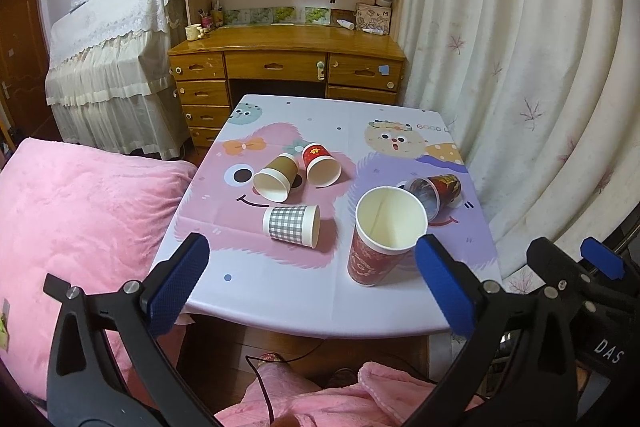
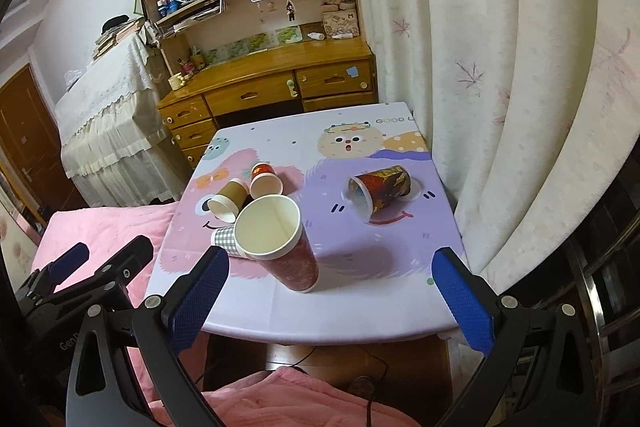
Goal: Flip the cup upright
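Observation:
A tall red paper cup (image 1: 376,251) (image 2: 288,251) stands upright near the table's front edge. Other cups lie on their sides: a grey checked cup (image 1: 290,225) (image 2: 224,241), a brown cup (image 1: 276,177) (image 2: 228,201), a small red cup (image 1: 320,163) (image 2: 265,181) and a dark printed cup (image 1: 434,191) (image 2: 380,191). My left gripper (image 1: 310,279) is open and empty, held off the table's front edge. My right gripper (image 2: 334,291) is open and empty, also in front of the table, and shows at the right of the left wrist view (image 1: 592,267).
The small table (image 1: 280,299) (image 2: 360,311) carries a cartoon cloth. A pink bed (image 1: 80,219) lies at the left, a curtain (image 1: 520,67) at the right, a wooden desk (image 1: 288,59) behind. A cable (image 1: 264,379) runs on the floor below.

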Available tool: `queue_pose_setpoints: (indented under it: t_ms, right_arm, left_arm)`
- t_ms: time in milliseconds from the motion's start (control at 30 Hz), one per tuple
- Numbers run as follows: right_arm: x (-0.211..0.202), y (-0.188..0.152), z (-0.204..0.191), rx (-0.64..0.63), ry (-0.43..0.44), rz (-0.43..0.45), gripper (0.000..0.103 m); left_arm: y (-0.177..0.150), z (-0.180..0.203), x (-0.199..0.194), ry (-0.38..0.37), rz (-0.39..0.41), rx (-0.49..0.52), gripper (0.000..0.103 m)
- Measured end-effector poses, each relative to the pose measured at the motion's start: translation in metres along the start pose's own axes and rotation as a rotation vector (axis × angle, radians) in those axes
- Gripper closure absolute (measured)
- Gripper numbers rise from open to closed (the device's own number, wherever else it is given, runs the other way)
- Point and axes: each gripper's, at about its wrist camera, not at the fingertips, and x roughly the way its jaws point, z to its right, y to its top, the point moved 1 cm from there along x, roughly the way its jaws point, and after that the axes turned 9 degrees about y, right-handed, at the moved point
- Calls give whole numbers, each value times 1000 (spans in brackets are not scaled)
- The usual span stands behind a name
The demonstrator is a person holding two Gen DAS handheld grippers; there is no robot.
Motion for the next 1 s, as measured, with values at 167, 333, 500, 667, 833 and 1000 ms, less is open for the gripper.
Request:
queue_pose_setpoints:
  t_ms: [167, 333, 500, 667, 833, 1000]
  right_arm:
    - [3, 2, 4, -1, 5, -6, 0]
    - [3, 1, 3, 1, 8, -12, 0]
    - [6, -1, 1, -5, 3, -21, 0]
    - [7, -5, -4, -20, 2, -24, 0]
    - [9, -7, -8, -28, 10, -25, 0]
    - [9, -8, -8, -22, 13, -29, 0]
  left_arm:
    - [0, 4, 6, -10, -20, 10, 1]
    - [0, 4, 6, -18, -17, 8, 1]
    - [-1, 5, 6, -20, -22, 15, 1]
    - [-1, 5, 6, -22, -22, 12, 1]
    - [-1, 5, 6, -22, -22, 12, 1]
    - [-3, 5, 5, -19, -16, 14, 1]
